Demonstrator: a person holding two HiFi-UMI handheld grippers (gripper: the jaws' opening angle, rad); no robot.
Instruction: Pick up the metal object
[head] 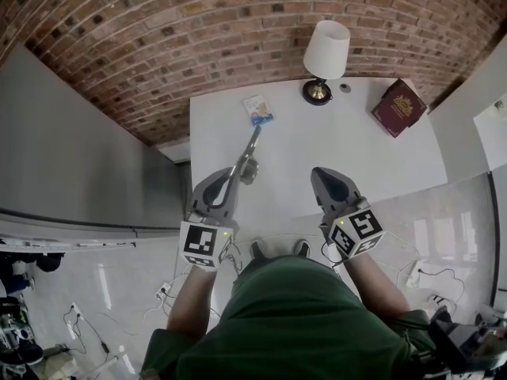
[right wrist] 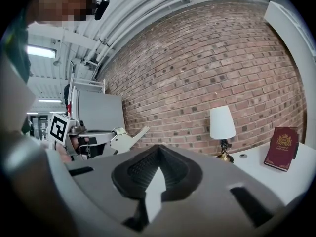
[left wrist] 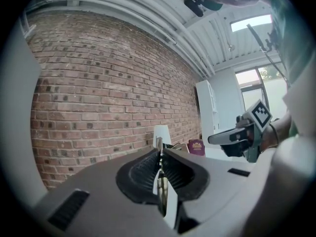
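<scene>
One metal object (head: 253, 143) is seen, and it is gripped by the left gripper (head: 242, 171). In the left gripper view the two jaws are pressed narrow onto its thin edge (left wrist: 159, 147). From the jaws it sticks out toward 1 o'clock in the head view, over the left part of the one white table (head: 380, 157). In the right gripper view it is shown in the air against the wall, clear of the tabletop.

The right gripper (head: 318, 174) is held at the near edge of the table, at 3 o'clock from the left one and apart from it. Its jaws are brought together at the tips and nothing is held between them.

Four things are counted on the table. One lamp (head: 325, 54) with a white shade stands at the far edge, at 12 o'clock. One small dark disc (head: 344, 88) lies just beside its base, at 3 o'clock from it. One dark red book (head: 398, 107) lies at 2 o'clock, near the far right corner. One small blue and white packet (head: 258, 109) lies at 11 o'clock, just beyond the tip of the metal object.

A brick wall (head: 158, 38) is seen behind the table, and two shoes (head: 258, 249) are seen at its near edge, at 6 o'clock.
</scene>
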